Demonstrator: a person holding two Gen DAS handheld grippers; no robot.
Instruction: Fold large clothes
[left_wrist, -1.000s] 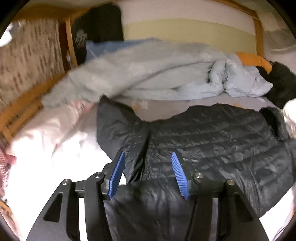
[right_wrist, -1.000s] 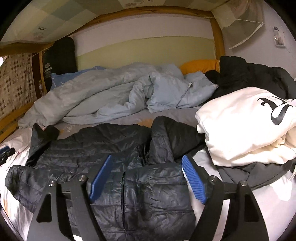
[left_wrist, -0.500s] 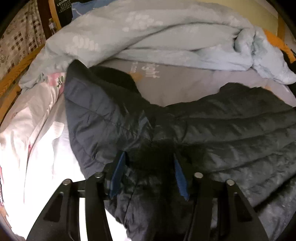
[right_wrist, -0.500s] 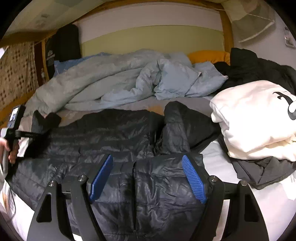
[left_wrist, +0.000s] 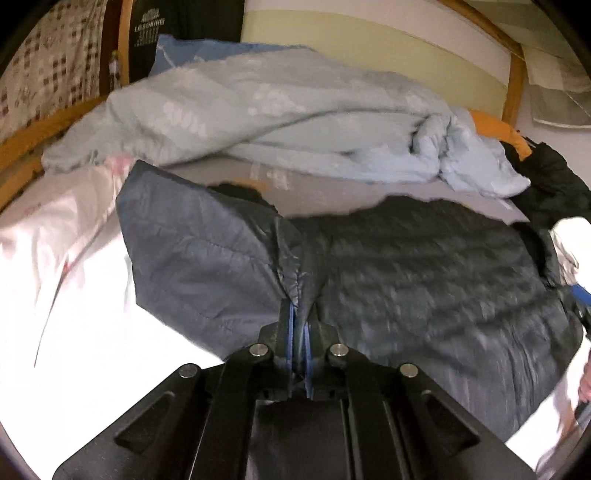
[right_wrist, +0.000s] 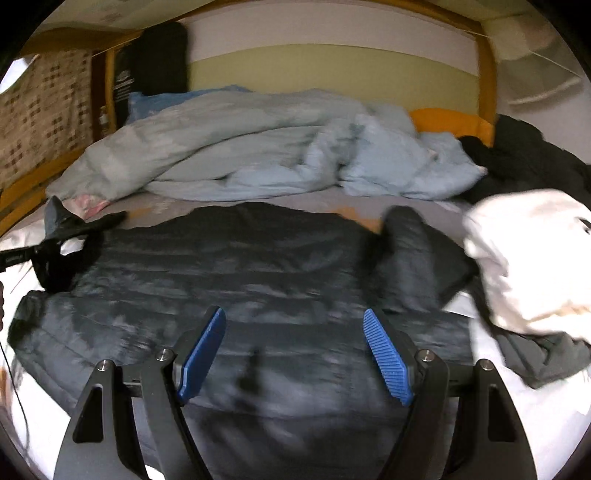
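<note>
Two grippers are in view over one dark quilted jacket (right_wrist: 258, 280), which lies spread across the white sheet (left_wrist: 81, 332) of the bed. We note the left gripper (left_wrist: 300, 334) has its blue pads pressed together on a fold of the jacket fabric at the seam where the sleeve (left_wrist: 199, 251) meets the body; the sleeve is lifted and shows its smoother grey face, angled up toward the left. The quilted body (left_wrist: 424, 280) stretches off to the right of that pinch.

We record the right gripper (right_wrist: 295, 350) with its jaws wide apart, both blue pads visible, hovering above the lower part of the jacket; whether the pads touch the fabric we cannot tell, as this view is blurred. From the right wrist view the left gripper (right_wrist: 48, 254) appears at the far left edge, gripping the raised sleeve.

Beyond the jacket lies a crumpled pale blue duvet (right_wrist: 229, 147), with an orange pillow (right_wrist: 450, 123) behind it. Just right of the jacket sits a white garment (right_wrist: 532, 258) on top of a dark grey one (right_wrist: 535, 354).
</note>
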